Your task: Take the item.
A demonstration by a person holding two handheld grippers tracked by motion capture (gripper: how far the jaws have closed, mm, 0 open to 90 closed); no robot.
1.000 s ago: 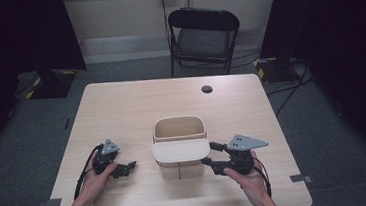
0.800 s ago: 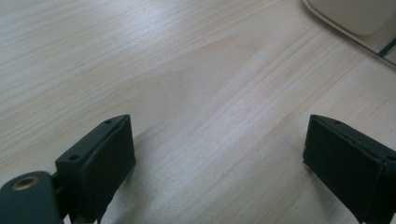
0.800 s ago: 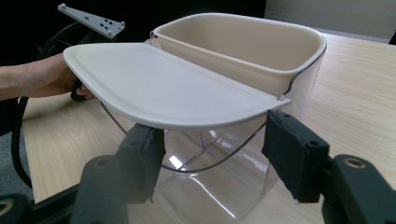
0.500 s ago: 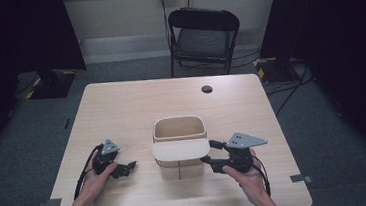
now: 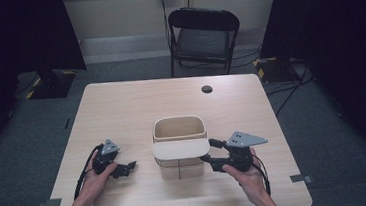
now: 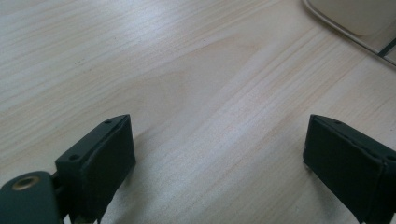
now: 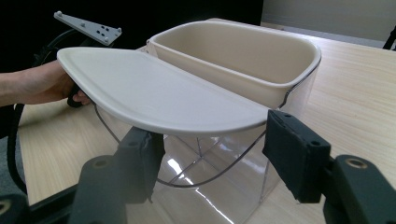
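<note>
On the table [image 5: 121, 103], the left gripper [image 5: 126, 168] rests near-left with jaws spread and empty, the clear bin [image 5: 181, 158] stands centre-near, and at its right the right gripper [image 5: 206, 152] has jaws parted around the bin's white lid [image 5: 181, 149] edge, not visibly pressing.

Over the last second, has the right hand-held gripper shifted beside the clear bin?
No. In the high view the right hand-held gripper sits at the same spot against the clear bin and the table edge.
</note>
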